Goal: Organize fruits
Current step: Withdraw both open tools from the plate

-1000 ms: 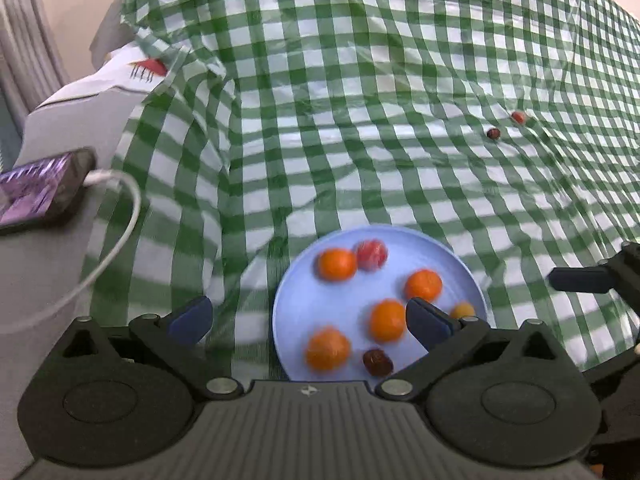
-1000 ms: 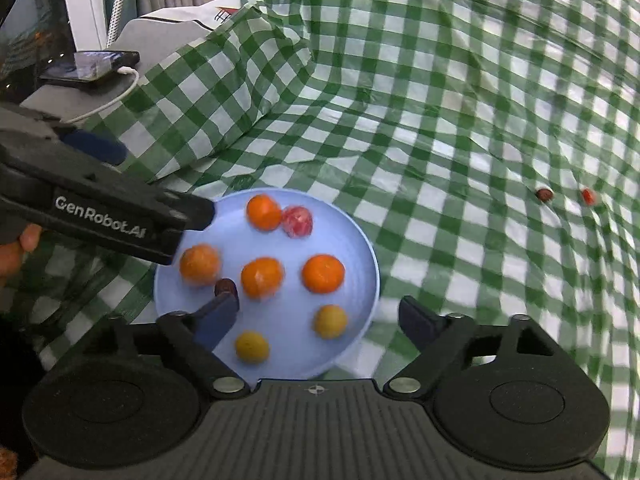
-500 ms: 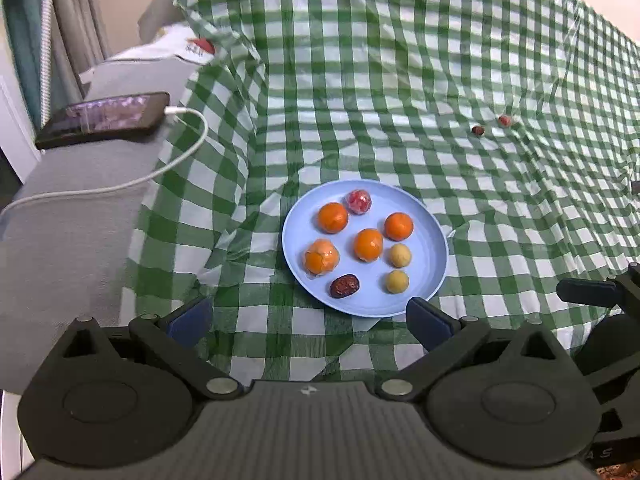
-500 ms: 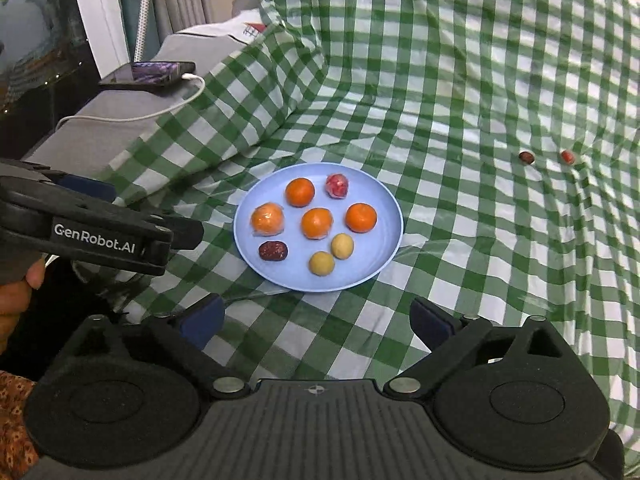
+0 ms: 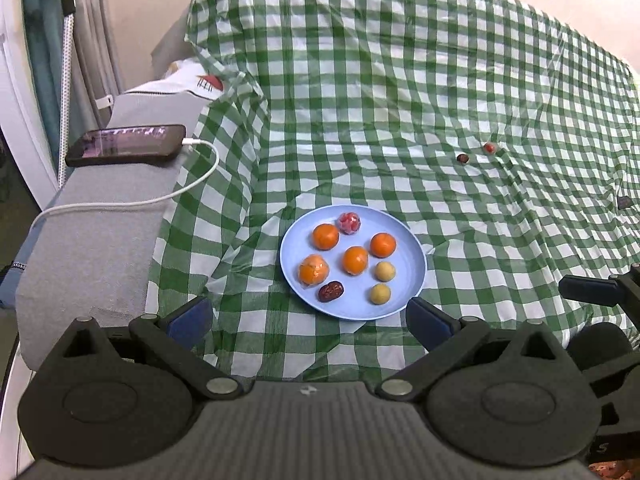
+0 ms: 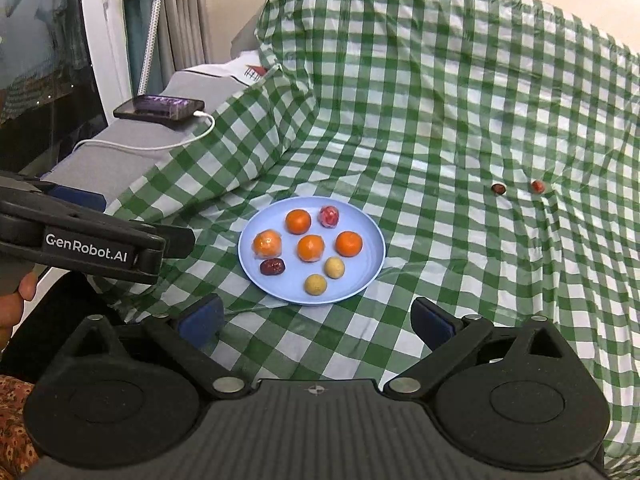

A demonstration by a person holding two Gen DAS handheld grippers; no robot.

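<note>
2 stray fruits (image 5: 475,153) lie beyond plate (image 5: 412,280).

Plate (image 5: 416,268) sits on cloth (image 5: 400,100) – eight fruits on it, none touching. Two small fruits (image 5: 463,157) lie far right-behind, apart; phone (image 5: 126,145) on the ledge (image 5: 88,240) at left.

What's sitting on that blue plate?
On the blue plate: four orange fruits, one of them wrapped, a pinkish-red fruit, two small yellow ones, one dark date. Their undersides are hidden.

Both wrist views look down, sharing the plate (image 5: 412,280).
</note>
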